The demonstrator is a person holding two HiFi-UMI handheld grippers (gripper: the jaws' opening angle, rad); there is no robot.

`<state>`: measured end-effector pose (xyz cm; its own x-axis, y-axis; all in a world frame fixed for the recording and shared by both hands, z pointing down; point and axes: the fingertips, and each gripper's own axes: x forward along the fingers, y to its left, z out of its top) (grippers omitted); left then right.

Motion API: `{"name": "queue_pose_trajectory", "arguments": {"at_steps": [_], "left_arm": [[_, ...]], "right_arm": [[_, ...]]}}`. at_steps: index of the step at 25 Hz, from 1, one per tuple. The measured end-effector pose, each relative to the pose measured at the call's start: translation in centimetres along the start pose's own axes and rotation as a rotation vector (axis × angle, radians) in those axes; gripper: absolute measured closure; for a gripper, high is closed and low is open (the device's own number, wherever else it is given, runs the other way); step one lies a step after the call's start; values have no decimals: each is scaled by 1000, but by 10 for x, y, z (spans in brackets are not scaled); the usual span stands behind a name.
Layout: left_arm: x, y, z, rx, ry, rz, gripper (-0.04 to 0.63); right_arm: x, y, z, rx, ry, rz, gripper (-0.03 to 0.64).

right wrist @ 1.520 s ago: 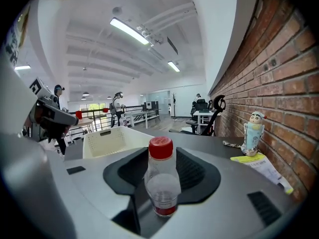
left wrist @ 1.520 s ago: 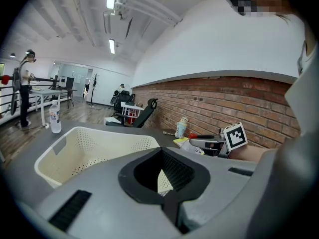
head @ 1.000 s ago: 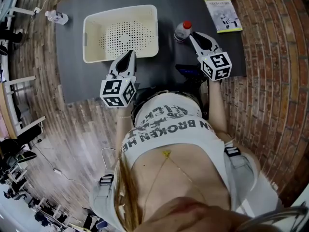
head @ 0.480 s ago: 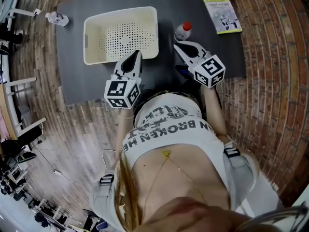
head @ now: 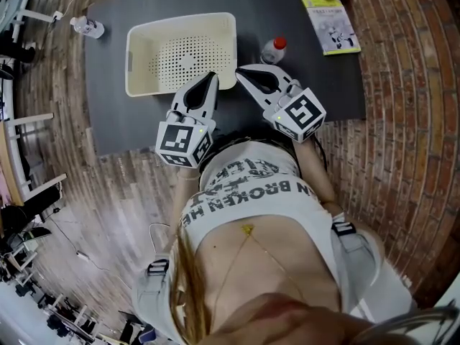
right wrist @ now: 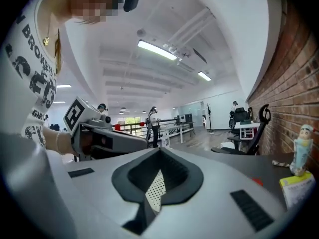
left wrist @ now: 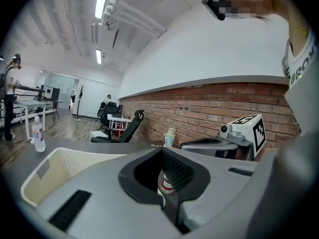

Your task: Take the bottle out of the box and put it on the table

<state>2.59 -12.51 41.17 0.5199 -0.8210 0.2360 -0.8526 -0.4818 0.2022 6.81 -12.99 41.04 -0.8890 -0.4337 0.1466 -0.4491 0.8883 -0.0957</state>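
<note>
Red-capped bottle (head: 274, 49) stands on the dark table (head: 287, 6), just right of the white box (head: 180, 20), its label too small to read. Left gripper (head: 210, 77) and right gripper (head: 242, 71) hover near the table's front edge, jaws together, empty. The shirt (head: 244, 185) print "BROKEN" reads whole only from the head view. Bare tabletop lies around the bottle.

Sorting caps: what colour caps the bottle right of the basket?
Red cap; head view best.

Cream perforated box (head: 180, 52) before the left gripper (head: 211, 77); red-capped bottle (head: 274, 49) beyond the right gripper (head: 241, 71); dark grey table (head: 144, 113); yellow-green booklet (head: 330, 24).
</note>
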Motion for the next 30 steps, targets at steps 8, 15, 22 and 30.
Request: {"name": "queue_pose_trajectory", "arguments": {"at_steps": [8,15,22,30], "left_arm": [[-10,-14,34,68,-67,-25,595],[-11,-20,38,85,-77,-37,595],[-12,-19,36,91,-69,-32,595],[-12,-19,33,94,-60,-30,595]], "right_arm": [[2,11,35,-35,-53,14,609],[1,11,38,-33,-50,15,609],[2,12,34,-40,-28,20,609],[4,17,36,-44,-23,36,609]]}}
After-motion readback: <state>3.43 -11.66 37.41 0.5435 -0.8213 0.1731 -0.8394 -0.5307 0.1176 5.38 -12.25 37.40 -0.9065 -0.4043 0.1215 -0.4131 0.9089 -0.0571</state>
